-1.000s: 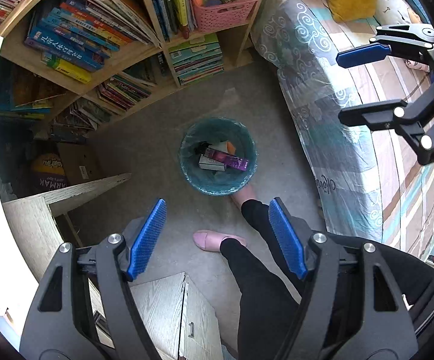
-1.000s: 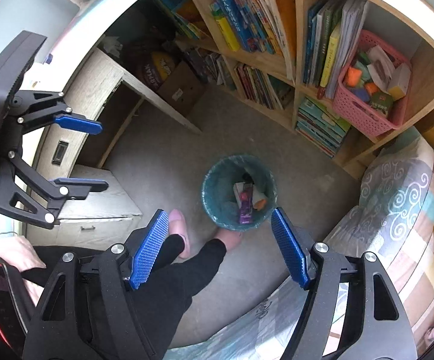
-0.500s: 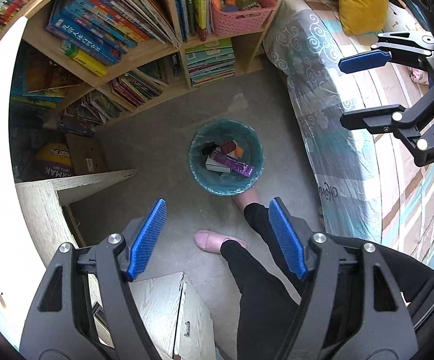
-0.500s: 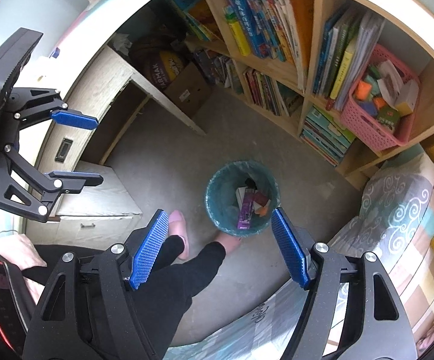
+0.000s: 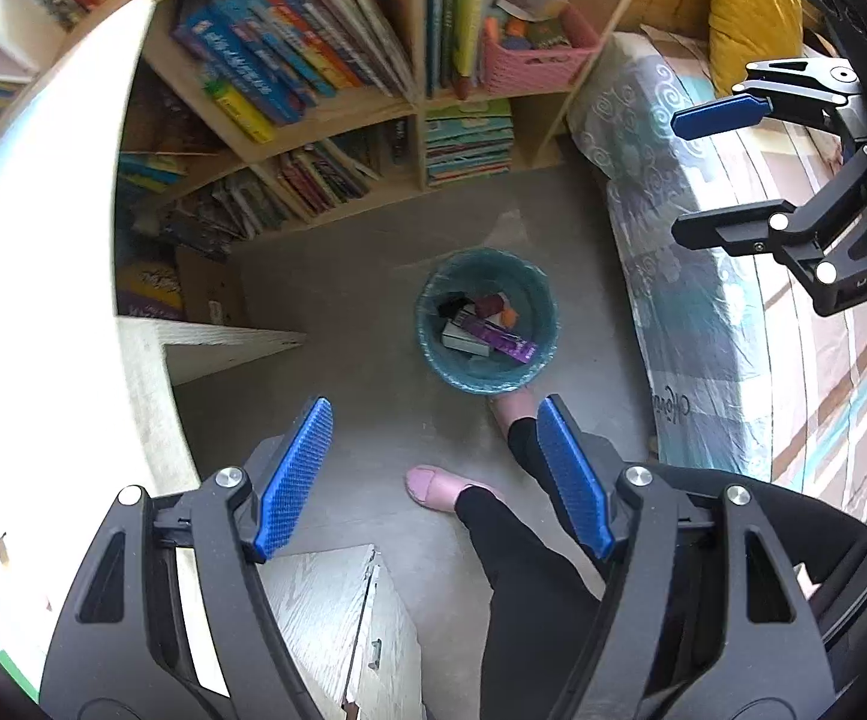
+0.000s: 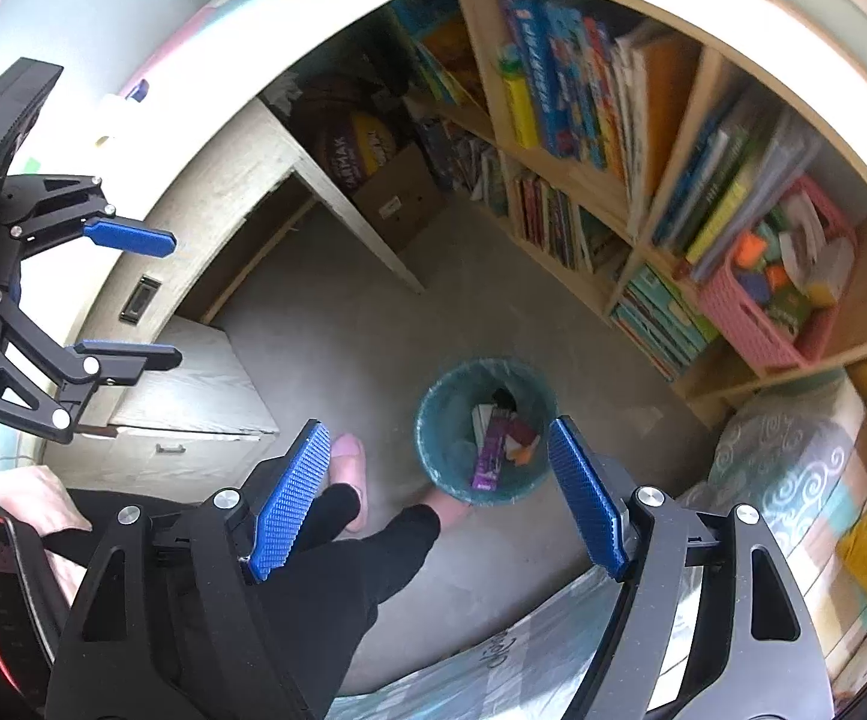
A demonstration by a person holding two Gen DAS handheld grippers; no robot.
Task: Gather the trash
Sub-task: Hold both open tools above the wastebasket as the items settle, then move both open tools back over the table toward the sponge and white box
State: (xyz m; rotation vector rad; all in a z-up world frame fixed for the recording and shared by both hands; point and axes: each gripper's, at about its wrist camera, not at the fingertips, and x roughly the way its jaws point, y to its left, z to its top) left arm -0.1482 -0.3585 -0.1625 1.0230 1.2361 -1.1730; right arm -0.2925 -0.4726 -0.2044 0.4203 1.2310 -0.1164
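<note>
A teal-lined waste bin [image 5: 544, 300] stands on the grey floor and holds a purple wrapper [image 5: 508, 345], a white box [image 5: 463, 339] and other scraps. My left gripper [image 5: 433, 414] hangs high above the floor, pointing straight down, open and empty. The right wrist view shows the same bin [image 6: 430, 420] and purple wrapper [image 6: 490, 450] far below my right gripper [image 6: 438, 438]. Its jaws are opening with nothing between them. Each gripper also shows in the other's view: the right gripper [image 5: 679, 177] at upper right, the left gripper [image 6: 174, 299] at left.
A wooden bookshelf [image 5: 337, 120] full of books carries a pink basket [image 5: 529, 60]. A bed with a patterned cover [image 5: 703, 312] and a yellow cushion [image 5: 751, 6] lies at the right. A pale wooden desk [image 6: 217, 198] and drawer unit [image 6: 193, 396] sit at the left. The person's black-trousered legs and pink slippers [image 5: 433, 486] are beside the bin.
Both grippers have risen and drifted sideways, so the bin looks smaller and farther below. The right gripper's jaws stand slightly wider. Neither holds anything.
</note>
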